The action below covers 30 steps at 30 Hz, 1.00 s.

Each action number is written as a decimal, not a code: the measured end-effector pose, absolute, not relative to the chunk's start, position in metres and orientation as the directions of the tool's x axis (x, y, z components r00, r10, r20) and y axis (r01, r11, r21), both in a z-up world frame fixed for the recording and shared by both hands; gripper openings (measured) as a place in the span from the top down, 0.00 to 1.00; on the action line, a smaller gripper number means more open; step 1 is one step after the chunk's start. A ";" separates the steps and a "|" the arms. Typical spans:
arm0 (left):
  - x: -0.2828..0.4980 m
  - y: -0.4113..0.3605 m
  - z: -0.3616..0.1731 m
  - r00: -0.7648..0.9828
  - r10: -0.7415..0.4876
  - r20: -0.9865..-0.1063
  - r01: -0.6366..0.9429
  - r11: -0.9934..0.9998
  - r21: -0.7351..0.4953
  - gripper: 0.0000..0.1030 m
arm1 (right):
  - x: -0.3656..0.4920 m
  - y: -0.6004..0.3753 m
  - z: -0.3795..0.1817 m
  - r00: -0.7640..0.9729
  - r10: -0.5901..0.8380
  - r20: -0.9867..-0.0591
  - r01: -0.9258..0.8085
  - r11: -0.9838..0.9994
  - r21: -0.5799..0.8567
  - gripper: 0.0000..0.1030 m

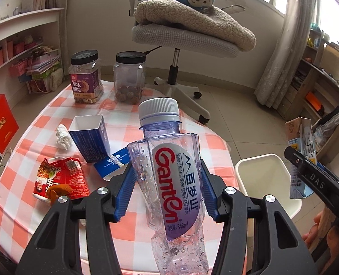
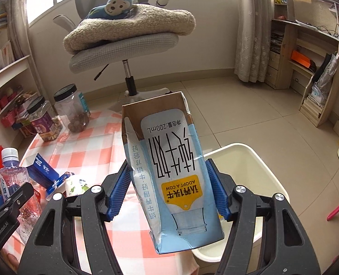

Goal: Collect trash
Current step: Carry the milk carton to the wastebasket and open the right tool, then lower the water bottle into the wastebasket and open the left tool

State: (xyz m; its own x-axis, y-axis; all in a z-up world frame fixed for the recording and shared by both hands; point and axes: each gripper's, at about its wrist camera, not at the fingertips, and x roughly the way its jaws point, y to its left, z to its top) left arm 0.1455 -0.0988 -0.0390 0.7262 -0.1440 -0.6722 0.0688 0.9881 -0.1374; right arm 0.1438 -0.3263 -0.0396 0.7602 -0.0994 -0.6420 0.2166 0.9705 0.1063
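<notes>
Both claws were loaded. The left claw had its blue pads pressed against the sides of a crumpled Ganten water bottle, cap up, held roughly upright above the checked counter. The right claw was about half open and clamped on a milk carton, its printing upside down and its base tilted away from the camera, carried out past the counter's edge. The white trash bin stood on the floor just beside the counter, below and right of the carton.

By the look of it, the step in hand was the drop. The carton needed to sit squarely over the bin's mouth before the pads let go; released while tilted near the rim, it could bounce out. The bottle sat further from the bin and should wait until the right claw was out of the way, so the two did not collide.

Still on the counter: a torn red noodle cup, an open blue box and a crumpled tissue.
</notes>
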 end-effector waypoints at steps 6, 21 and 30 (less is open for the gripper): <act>0.148 -0.134 -0.038 0.712 -0.191 -0.676 0.125 0.981 -0.145 0.49 | 0.139 -0.373 -0.040 0.733 -0.173 -0.658 0.342 0.930 0.136 0.25; 0.160 -0.247 -0.036 0.648 -0.314 -0.694 0.281 0.945 -0.166 0.49 | 0.108 -0.463 -0.040 0.677 -0.304 -0.670 0.574 0.788 0.222 0.07; 0.178 -0.310 -0.038 0.598 -0.360 -0.716 0.343 0.922 -0.177 0.48 | 0.086 -0.507 -0.044 0.680 -0.258 -0.687 0.631 0.684 0.367 0.07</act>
State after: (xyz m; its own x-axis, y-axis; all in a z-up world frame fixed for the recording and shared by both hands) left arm 0.1783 -0.3097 -0.0379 0.5982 -0.3601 -0.7159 0.3433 0.9224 -0.1770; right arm 0.0861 -0.5068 -0.0441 0.6796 -0.2582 -0.6867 0.6308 0.6835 0.3673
